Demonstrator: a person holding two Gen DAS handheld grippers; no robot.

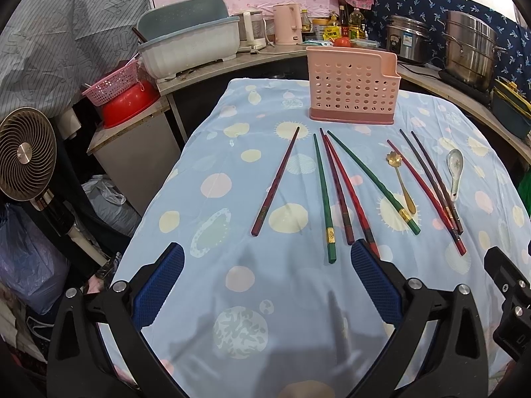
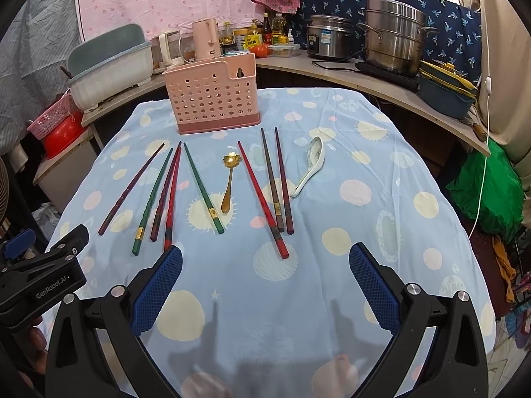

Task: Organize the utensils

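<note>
Hovering low over the near edge of the tabletop (image 1: 205,139), the left tool (image 1: 267,285) has its blue-padded fingers (image 1: 159,285) spread wide with nothing between them, and the right tool (image 2: 265,285) is held the same way, wide apart and empty. A light blue cloth with pale dots and suns covers the tabletop. At the far side of it stands a pink holder (image 1: 353,91) with rows of round holes, upright on its darker pink base; the right wrist view shows its taller back wall with a keyhole slot. In front of the holder the utensils lie flat on the cloth, fanned out with their thin ends toward it. From the left there is a single dark red chopstick (image 1: 276,180) lying apart, then a green chopstick (image 1: 323,199) just beside two red ones (image 1: 345,195) that lie close together, then a second green chopstick (image 1: 373,180) slanting off to the right. A gold spoon (image 1: 400,179) with a flower-shaped bowl lies next to it, then a bright red chopstick (image 1: 428,197) and two dark ones (image 1: 431,174) whose thick ends bunch together. A white china spoon (image 1: 454,172) lies furthest right, bowl toward the holder. Beyond the cloth a counter (image 2: 365,73) carries steel pots (image 2: 393,36), a kettle (image 2: 207,38) and bottles.
</note>
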